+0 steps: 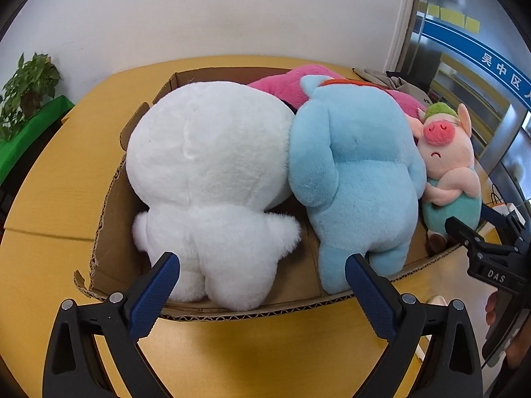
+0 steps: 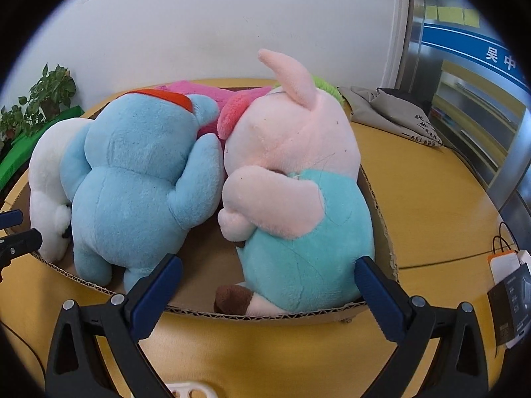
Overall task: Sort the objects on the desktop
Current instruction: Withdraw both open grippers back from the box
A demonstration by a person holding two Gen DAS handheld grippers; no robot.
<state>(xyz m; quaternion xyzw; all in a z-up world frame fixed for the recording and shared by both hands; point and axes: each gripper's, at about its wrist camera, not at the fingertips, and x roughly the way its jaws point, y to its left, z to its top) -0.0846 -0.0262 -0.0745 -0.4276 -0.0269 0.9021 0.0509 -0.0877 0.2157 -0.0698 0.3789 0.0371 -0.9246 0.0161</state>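
A shallow cardboard box (image 1: 109, 212) on the yellow table holds plush toys: a white one (image 1: 205, 179), a blue one (image 1: 358, 172), a pink one (image 1: 285, 84) behind them, and a pig (image 1: 448, 165) in a teal outfit at the right. My left gripper (image 1: 262, 265) is open at the box's near edge, before the white and blue toys, holding nothing. My right gripper (image 2: 268, 268) is open, its fingers on either side of the pig's (image 2: 298, 199) lower body without closing on it. The blue toy (image 2: 132, 179) and white toy (image 2: 43, 179) lie to its left.
A grey cloth bag (image 2: 391, 112) lies on the table (image 2: 431, 205) at the back right. A white and orange device with a cable (image 2: 504, 265) and a black card sit at the right edge. A potted plant (image 1: 30, 89) stands on a green surface to the left.
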